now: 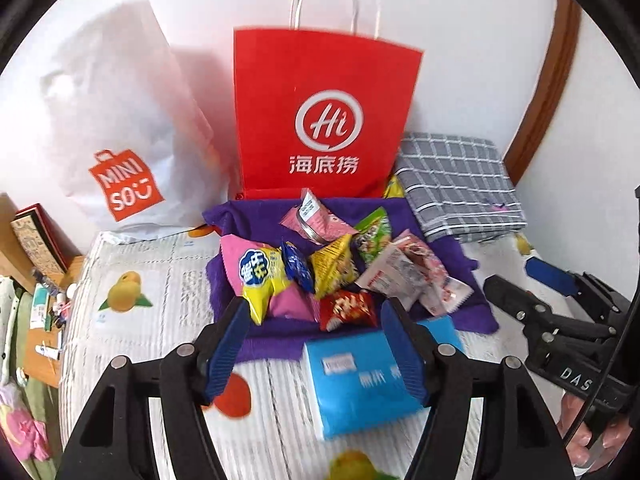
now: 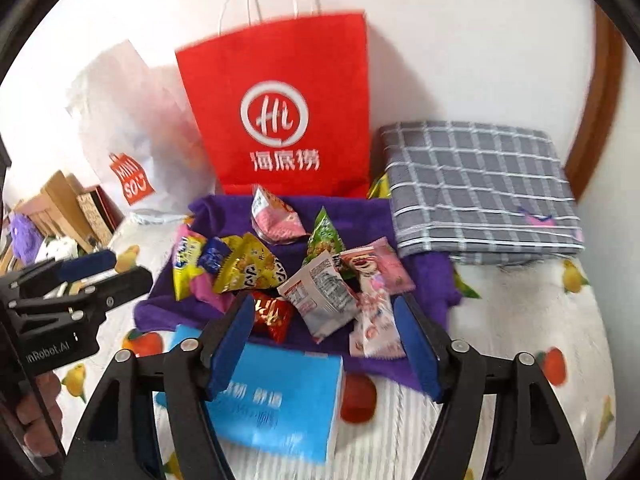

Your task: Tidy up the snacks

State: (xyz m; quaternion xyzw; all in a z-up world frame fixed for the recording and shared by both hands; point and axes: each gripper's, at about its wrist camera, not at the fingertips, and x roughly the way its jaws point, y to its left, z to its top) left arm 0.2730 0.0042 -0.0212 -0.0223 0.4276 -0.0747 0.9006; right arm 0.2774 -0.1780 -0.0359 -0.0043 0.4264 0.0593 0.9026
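On the fruit-print bedspread (image 1: 132, 272), a blue tissue pack (image 1: 360, 384) fronts the snack pile (image 1: 332, 268); both tongs gape, empty

Both wrist cameras are looking forward and slightly down at close range toward the red paper bag (image 1: 326, 120) (image 2: 280, 116), the left facing it squarely, the right angling from its right.

A home bedroom: the things lie on a bed (image 1: 132, 280) with a fruit-print sheet, set against a white wall. A folded checked blanket (image 2: 480, 188) sits on it, shopping bags (image 1: 324, 120) lean on the wall, and a cluttered wooden shelf (image 1: 40, 320) stands beside.
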